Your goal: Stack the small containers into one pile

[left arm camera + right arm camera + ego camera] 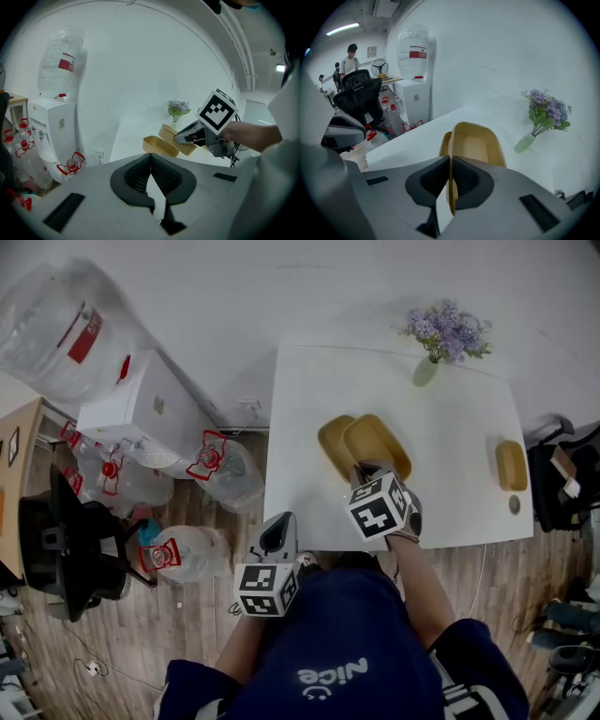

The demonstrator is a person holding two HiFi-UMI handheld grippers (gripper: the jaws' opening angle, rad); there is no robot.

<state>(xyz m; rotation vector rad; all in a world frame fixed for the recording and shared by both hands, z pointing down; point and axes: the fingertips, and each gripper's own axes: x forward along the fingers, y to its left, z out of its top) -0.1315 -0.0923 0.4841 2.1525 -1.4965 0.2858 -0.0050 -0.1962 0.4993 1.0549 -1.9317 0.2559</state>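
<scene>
Head view is taking in the whole room, and at the far left a white water dispenser is carrying a large clear plastic bottle. The bottle's red label is showing print too small to read. Below it, a black office chair is standing on the wood floor, with clear empty water jugs with red handles lying around it.

Moving right, the left gripper is hanging just off the near left corner of the white table. In the left gripper view its jaws are pressing together with nothing between them. The person's navy top is showing the white word "nice" above a small smile mark, upside down from this angle.

At mid-table, two tan oval plastic containers are lying side by side. The right gripper is clamping the near wall of the right-hand container. The right gripper view is showing that thin wall pinched between the closed jaws. This held container is overlapping the right rim of the second tan container; I cannot tell whether the two are touching.

Farther right, a pale green vase of purple flowers is standing at the back of the table. A third tan container is sitting alone near the right edge, well apart from the pair.
</scene>
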